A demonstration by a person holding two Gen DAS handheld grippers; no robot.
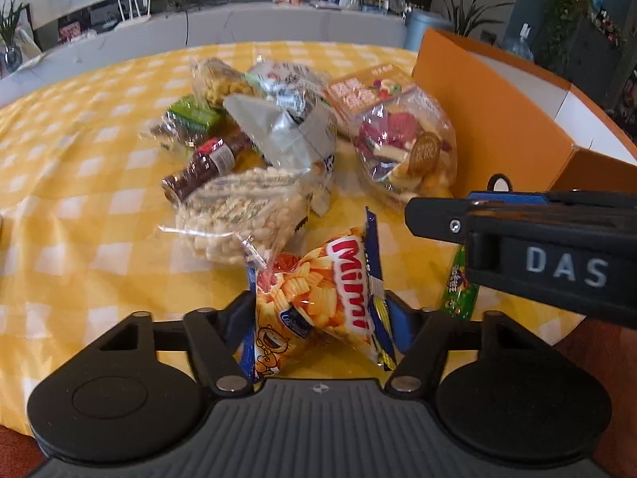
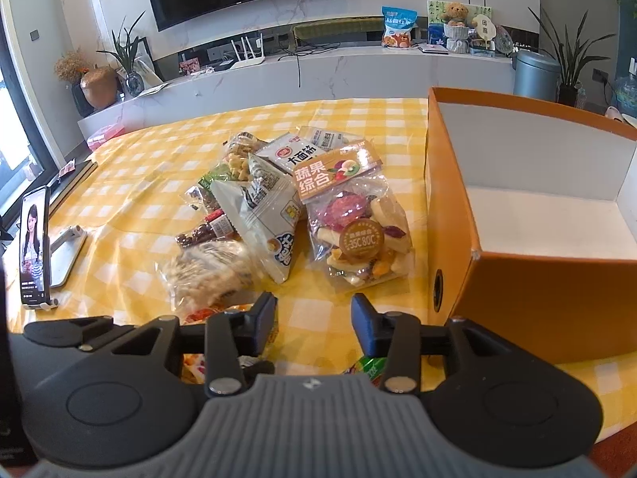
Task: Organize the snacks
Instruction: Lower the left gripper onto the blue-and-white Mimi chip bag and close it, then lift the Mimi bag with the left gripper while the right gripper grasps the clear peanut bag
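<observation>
Left gripper (image 1: 318, 314) around Mimi bag (image 1: 318, 302)

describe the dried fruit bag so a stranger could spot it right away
Find the tall orange cardboard box on the yellow checked tablecloth. In the snack pile, the clear dried fruit bag lies nearest the box. Only it has an orange header card and a round brown sticker.

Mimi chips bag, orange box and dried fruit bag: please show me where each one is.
Mimi chips bag (image 1: 318, 298), left wrist view, front face.
Orange box (image 2: 450, 215), right wrist view, outer side wall.
Dried fruit bag (image 2: 358, 239), right wrist view, round label.
</observation>
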